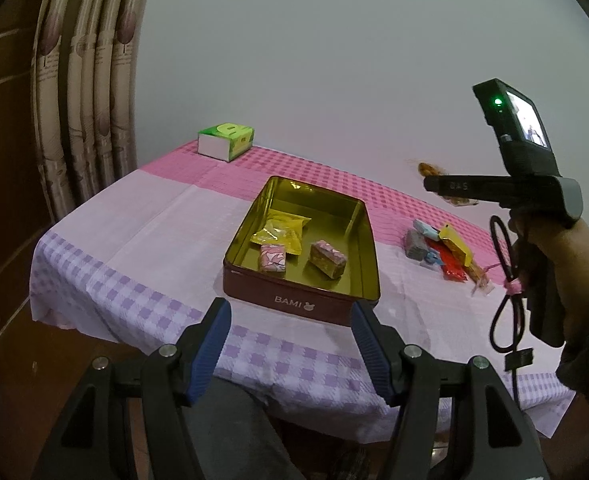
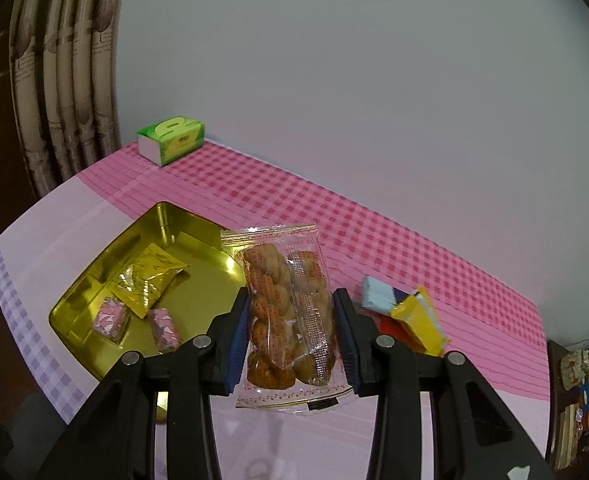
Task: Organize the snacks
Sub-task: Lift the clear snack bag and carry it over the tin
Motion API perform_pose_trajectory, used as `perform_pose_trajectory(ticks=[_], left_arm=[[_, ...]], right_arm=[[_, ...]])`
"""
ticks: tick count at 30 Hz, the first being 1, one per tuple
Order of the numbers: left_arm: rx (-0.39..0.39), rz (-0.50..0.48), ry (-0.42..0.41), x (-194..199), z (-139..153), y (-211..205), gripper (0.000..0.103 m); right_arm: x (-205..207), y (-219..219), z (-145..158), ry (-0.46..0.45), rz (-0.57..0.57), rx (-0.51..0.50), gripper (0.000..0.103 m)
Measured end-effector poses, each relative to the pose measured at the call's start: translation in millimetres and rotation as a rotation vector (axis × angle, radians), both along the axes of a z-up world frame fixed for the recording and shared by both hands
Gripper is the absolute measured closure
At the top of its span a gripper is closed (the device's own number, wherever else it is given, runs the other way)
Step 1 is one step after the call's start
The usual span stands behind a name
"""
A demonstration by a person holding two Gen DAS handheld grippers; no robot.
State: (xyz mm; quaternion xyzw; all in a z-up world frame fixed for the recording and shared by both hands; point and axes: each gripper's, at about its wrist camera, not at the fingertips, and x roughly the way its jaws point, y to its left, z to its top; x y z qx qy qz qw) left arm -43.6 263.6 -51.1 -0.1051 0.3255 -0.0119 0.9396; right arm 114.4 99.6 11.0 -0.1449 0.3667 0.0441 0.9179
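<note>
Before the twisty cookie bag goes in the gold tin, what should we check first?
1. Grip on the cookie bag: the right gripper pinches it on both sides, lifted off the table. Ok.
2. Room in the tin: its far half is bare. Ok.
3. Things already inside: a yellow packet and two pink candies sit near the front; aim behind them. Ok.
4. Left gripper: open, hanging in front of the tin, not above it. Ok.
5. Bag fully over the tin: cannot tell; it looks level with the tin's right rim.
6. Leftover snack pile: it lies right of the tin, out of the way. Ok.
</note>
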Motion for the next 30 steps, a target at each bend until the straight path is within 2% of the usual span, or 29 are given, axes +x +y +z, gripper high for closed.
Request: perform_pose_trajectory(ticks=[17, 30], left_arm=[[-0.037, 0.049, 0.045, 10.6, -9.9, 16.7, 0.04], [-0.061, 0.072, 0.079, 17.6, -17.4, 28.0, 0.04]], right_arm=[[36.3, 59.7, -49.2, 0.082, 0.073, -0.017, 0.066], [63.2, 89.4, -76.8, 0.127, 0.104, -0.041, 0.066]])
